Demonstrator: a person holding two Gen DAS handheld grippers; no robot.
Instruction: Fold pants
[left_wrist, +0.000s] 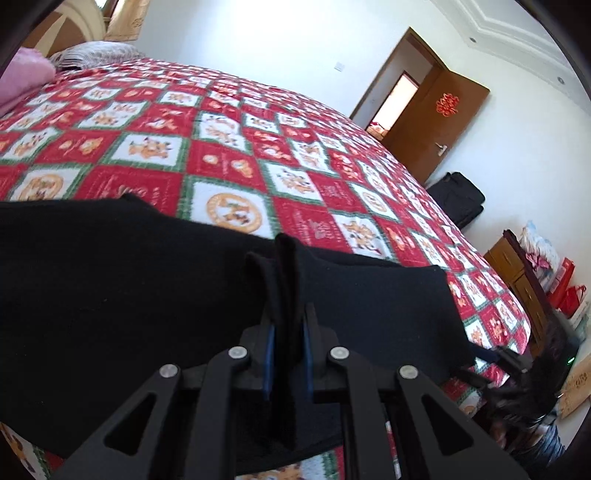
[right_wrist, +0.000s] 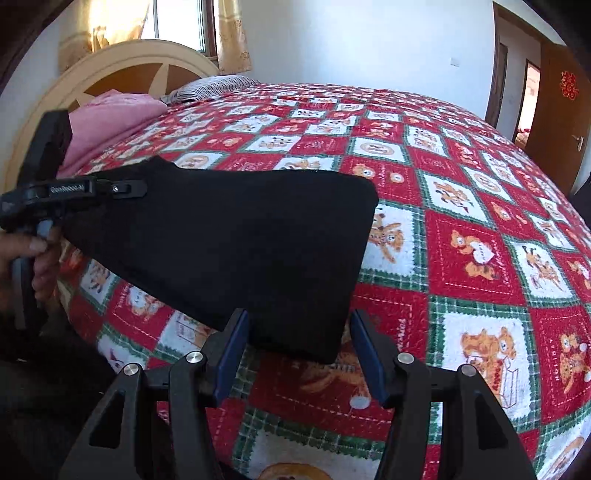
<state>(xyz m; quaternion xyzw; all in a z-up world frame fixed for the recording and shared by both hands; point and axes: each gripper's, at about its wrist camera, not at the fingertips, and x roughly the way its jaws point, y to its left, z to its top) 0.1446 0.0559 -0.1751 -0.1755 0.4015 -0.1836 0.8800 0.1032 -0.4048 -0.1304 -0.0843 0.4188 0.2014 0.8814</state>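
We hold the pants by one end, the other gripper waiting

Our left gripper (left_wrist: 287, 325) pinches a bunched fold of the black pants (right_wrist: 229, 236), whose length runs rightward along the bed's (right_wrist: 461, 206) near edge. Our right gripper (right_wrist: 300, 354) gapes, empty, astride their free corner; only its view shows that.

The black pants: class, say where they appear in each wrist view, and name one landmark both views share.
Left wrist view: the black pants fill the lower left and centre, a pinched fold between the left gripper jaws.
Right wrist view: the pants lie centre-left on the bed, their near edge between the open right gripper jaws.
Shared landmark: the brown door with a red emblem.
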